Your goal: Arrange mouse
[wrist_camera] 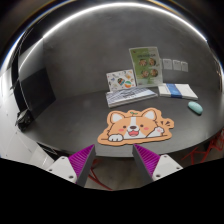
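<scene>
The table (70, 115) has a smooth, matt grey top with a dull sheen, and on it lies a flat corgi-shaped mouse mat (134, 126) that looks like printed cloth, matt and soft. Beyond it, the booklets and sheets (132, 88) read as paper, the upright printed ones slightly glossy, while the small pale mouse (195, 107) looks like smooth plastic. The gripper (116, 160), its fingers apart with nothing between them, shows light, hard-looking plastic fingers faced with ribbed magenta pads (82, 159) of a matt, rubbery look.
</scene>
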`<move>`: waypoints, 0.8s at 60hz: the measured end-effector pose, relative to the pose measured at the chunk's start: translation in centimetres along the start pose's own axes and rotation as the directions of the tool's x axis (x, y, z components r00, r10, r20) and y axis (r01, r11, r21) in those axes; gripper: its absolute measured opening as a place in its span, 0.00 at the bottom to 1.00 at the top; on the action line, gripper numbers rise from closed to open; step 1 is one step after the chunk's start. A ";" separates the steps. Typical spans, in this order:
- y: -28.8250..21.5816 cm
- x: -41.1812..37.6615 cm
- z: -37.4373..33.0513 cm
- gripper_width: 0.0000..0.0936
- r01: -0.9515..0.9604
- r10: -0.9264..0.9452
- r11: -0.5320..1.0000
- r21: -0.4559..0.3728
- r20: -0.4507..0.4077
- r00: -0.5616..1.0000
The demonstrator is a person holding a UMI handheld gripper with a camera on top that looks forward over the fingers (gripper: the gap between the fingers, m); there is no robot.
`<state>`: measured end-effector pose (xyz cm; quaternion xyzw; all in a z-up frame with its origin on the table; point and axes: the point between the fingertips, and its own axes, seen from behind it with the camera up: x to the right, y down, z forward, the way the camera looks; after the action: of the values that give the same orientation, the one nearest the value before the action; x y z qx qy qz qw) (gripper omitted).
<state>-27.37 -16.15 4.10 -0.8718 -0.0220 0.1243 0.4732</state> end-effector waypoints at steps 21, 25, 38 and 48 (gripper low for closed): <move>0.2 2.3 -0.9 0.85 -0.047 0.049 0.998 0.028 -0.059 0.997; -0.8 5.1 -1.3 0.85 -0.043 0.048 0.998 0.047 -0.095 0.994; -5.4 20.7 -2.8 0.84 0.034 -0.002 0.993 0.116 -0.260 0.966; -8.3 36.8 -3.3 0.84 0.068 -0.018 0.991 0.113 -0.401 0.916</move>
<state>9.73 -8.53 5.47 -0.8470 0.0636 -0.0653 0.5237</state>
